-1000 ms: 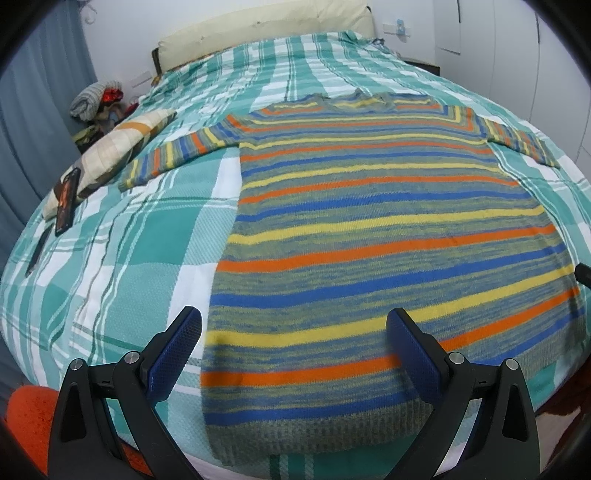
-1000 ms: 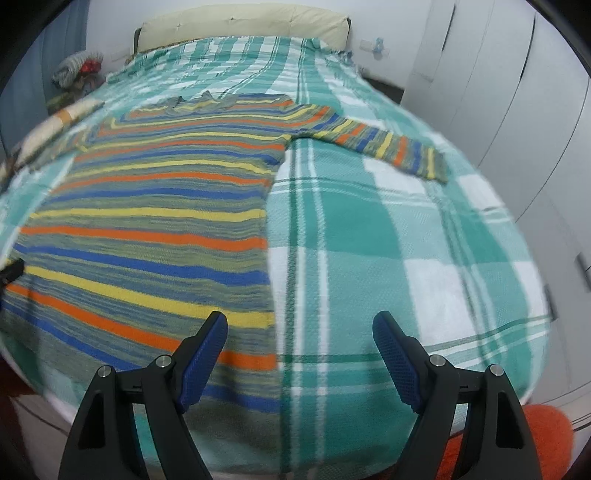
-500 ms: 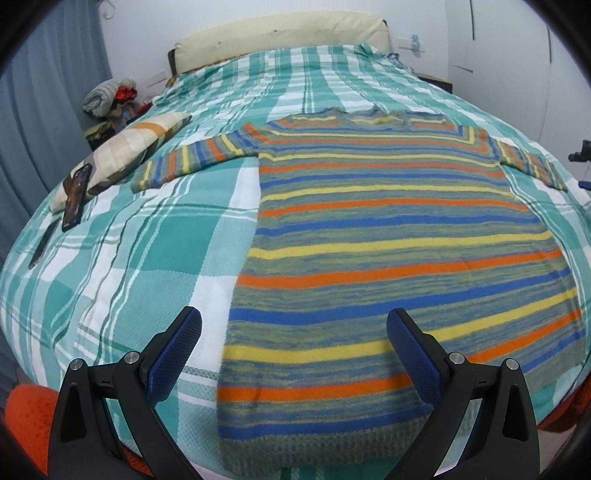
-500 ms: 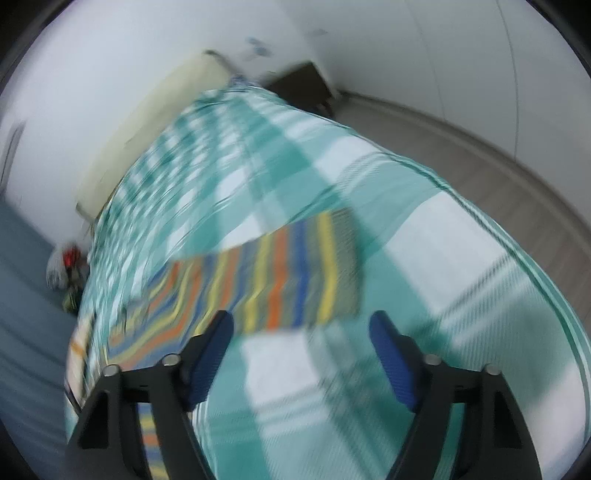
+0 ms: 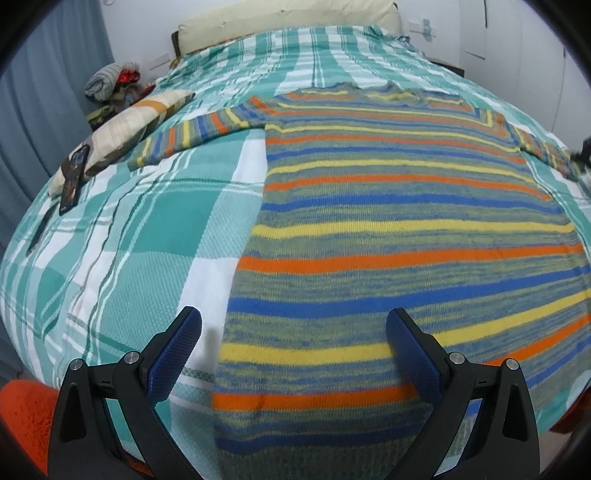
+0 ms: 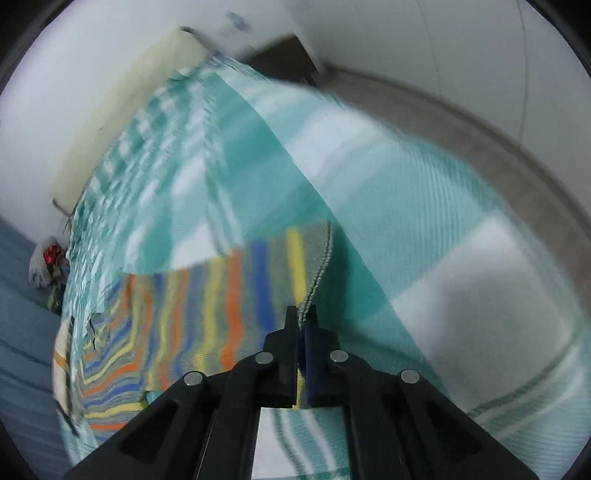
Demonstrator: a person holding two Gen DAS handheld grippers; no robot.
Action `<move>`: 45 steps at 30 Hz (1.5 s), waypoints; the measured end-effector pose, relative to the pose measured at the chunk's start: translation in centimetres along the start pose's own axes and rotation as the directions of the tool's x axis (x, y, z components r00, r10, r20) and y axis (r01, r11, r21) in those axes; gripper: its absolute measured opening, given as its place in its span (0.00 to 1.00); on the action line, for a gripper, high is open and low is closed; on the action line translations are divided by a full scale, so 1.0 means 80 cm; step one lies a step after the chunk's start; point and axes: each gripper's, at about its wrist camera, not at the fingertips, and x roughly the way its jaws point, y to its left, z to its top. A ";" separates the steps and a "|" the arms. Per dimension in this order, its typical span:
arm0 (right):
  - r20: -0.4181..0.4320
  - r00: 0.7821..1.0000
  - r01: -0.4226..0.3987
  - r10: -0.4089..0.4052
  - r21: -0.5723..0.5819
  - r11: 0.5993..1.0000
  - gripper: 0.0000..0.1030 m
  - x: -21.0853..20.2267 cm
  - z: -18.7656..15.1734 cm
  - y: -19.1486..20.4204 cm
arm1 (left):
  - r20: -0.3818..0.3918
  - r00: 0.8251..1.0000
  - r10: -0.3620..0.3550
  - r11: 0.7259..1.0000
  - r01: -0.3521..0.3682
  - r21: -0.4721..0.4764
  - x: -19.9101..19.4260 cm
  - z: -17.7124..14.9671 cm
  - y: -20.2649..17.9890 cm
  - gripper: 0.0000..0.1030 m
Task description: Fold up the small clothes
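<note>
A striped sweater [image 5: 388,229] in orange, blue, yellow and grey-green lies flat on a bed, neck towards the headboard, both sleeves spread out. My left gripper [image 5: 293,345] hovers open over the hem's left corner, nothing between its blue pads. In the right wrist view my right gripper [image 6: 301,319] is shut on the grey cuff of the sweater's right sleeve [image 6: 240,295], the knit pinched between its pads. That gripper shows as a dark tip [image 5: 585,149] at the far right of the left wrist view.
The bed wears a teal and white plaid cover [image 5: 147,236]. A checked pillow [image 5: 125,125] with a phone [image 5: 74,179] on it lies at the left, a heap of clothes [image 5: 110,83] behind it. Cream headboard [image 5: 288,16], white wardrobe [image 5: 517,44], grey floor [image 6: 461,122].
My right gripper swung from the hem's right side to the right sleeve, rolled, and shut on its cuff. The left gripper stayed open over the hem, barely shifting.
</note>
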 end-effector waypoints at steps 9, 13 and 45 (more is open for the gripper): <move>-0.019 0.965 -0.248 0.262 -0.391 0.886 0.02 -0.088 0.000 0.270 | 0.047 0.998 -0.042 0.999 0.043 -0.012 -0.012 0.013 0.006 0.98; -0.146 0.917 -0.398 0.372 -0.426 0.813 0.02 -0.041 -0.048 0.400 | 0.056 0.998 -0.021 1.000 0.022 -0.018 -0.014 0.014 0.013 0.98; -0.444 0.856 -0.397 0.264 -0.239 0.886 0.39 0.139 -0.152 0.421 | 0.022 0.999 -0.046 0.999 0.046 -0.001 0.003 0.017 0.002 0.98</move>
